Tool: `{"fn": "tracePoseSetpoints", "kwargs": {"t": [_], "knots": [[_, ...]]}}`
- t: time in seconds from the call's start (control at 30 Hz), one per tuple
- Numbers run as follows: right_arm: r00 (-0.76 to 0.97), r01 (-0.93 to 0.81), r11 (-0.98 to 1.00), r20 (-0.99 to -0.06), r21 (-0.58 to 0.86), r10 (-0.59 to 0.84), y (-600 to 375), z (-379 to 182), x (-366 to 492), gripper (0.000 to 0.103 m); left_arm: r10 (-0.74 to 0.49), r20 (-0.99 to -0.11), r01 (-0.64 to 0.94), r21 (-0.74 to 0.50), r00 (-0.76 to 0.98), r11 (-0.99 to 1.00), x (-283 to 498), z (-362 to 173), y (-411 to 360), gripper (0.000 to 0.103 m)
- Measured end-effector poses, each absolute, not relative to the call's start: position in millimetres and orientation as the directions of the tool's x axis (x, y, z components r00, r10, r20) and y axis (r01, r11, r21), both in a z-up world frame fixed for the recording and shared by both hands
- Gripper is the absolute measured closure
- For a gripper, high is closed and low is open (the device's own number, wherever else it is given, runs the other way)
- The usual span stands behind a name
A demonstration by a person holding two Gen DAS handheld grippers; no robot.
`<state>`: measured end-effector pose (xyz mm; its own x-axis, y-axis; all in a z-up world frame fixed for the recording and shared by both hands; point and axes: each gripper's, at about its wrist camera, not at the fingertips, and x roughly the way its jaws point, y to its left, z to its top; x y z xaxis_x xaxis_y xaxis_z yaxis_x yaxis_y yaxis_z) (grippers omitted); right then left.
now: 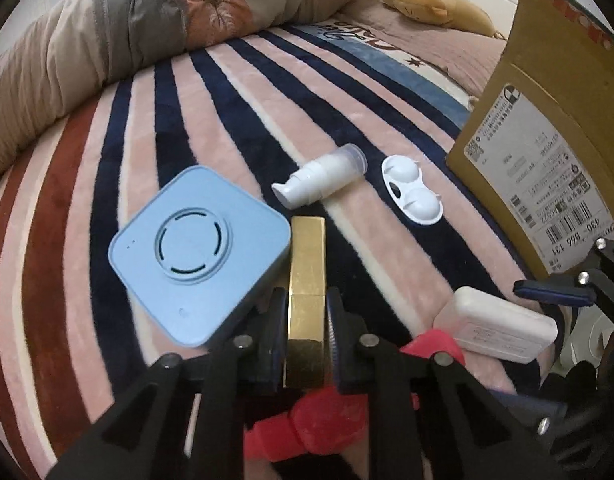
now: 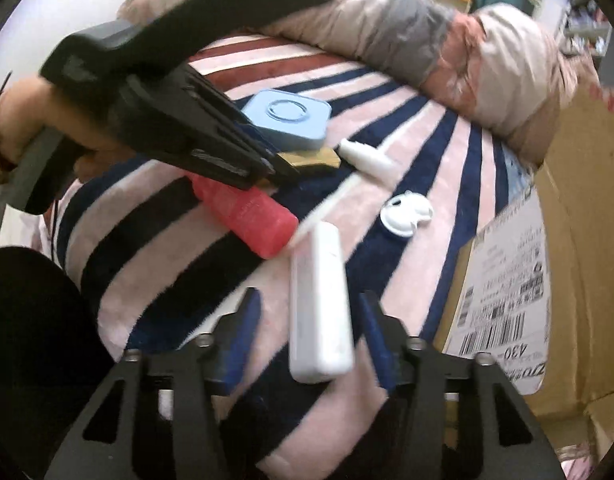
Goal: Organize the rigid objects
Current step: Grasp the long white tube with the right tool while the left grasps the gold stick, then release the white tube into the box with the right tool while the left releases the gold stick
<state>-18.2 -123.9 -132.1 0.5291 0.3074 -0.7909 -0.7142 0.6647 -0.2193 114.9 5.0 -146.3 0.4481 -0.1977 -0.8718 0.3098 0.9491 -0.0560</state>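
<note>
Striped in navy, pink and dark red, the plush blanket [image 1: 227,92] carries everything we have to sort, with a rumpled duvet [image 1: 107,40] along its far edge and a cardboard box [image 1: 547,140] at its right edge.

Our left gripper [image 1: 307,320] is clamped on the gold bar [image 1: 307,264], its jaws pressed against both long sides. That bar touches the blue square device [image 1: 199,256], so we judge that lifting it could drag or tip the device. The red bottle [image 2: 247,212] lies just beneath the left gripper and may get knocked.

Our right gripper [image 2: 311,320] stands open, jaws either side of the white case [image 2: 319,304] without touching it. The case looks smooth and lies skewed between the jaws, so closing off-centre might squirt it out across the soft pile.

We count one gold bar, one blue device, one red bottle, one white case, one white pump bottle [image 1: 319,178], one white lens case [image 1: 413,190] and one box.
</note>
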Motion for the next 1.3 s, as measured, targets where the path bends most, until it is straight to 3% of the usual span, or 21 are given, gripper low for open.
{"fn": "tracePoseSetpoints", "kwargs": {"t": [0.2,0.27,0.63,0.87,0.97,1.03,1.2,1.3], "knots": [[0.502,-0.724,0.648,-0.825,-0.235,0.261,-120,-147,2,0.053,-0.199,-0.865,0.303,-0.058,0.461,0.951,119,-150,1,0.088],[0.514,-0.715,0.655,-0.819,-0.245,0.254,-121,-149,6,0.072,-0.198,-0.86,0.301,-0.055,0.47,0.952,117,-151,1,0.088],[0.492,-0.751,0.644,-0.773,-0.146,0.4,-131,-100,-19,0.072,-0.241,-0.827,0.312,-0.085,0.507,0.946,98,-120,12,0.088],[0.582,-0.736,0.669,-0.604,-0.105,0.545,-174,12,-49,0.072,-0.247,-0.811,0.321,-0.078,0.53,0.944,85,-99,12,0.088],[0.673,-0.639,0.76,-0.564,-0.119,0.477,-213,45,-33,0.072,-0.235,-0.807,0.322,-0.059,0.542,0.945,80,-91,10,0.088],[0.714,-0.551,0.822,-0.589,-0.141,0.378,-237,48,-12,0.072,-0.245,-0.796,0.324,-0.065,0.554,0.944,76,-81,9,0.088],[0.686,-0.424,0.895,-0.694,-0.137,0.218,-276,7,40,0.071,-0.286,-0.736,0.367,-0.054,0.614,0.929,60,-32,-10,0.088],[0.684,-0.399,0.91,-0.697,-0.112,0.214,-294,-5,43,0.07,-0.34,-0.695,0.434,-0.044,0.634,0.9,54,7,-38,0.088]]}}
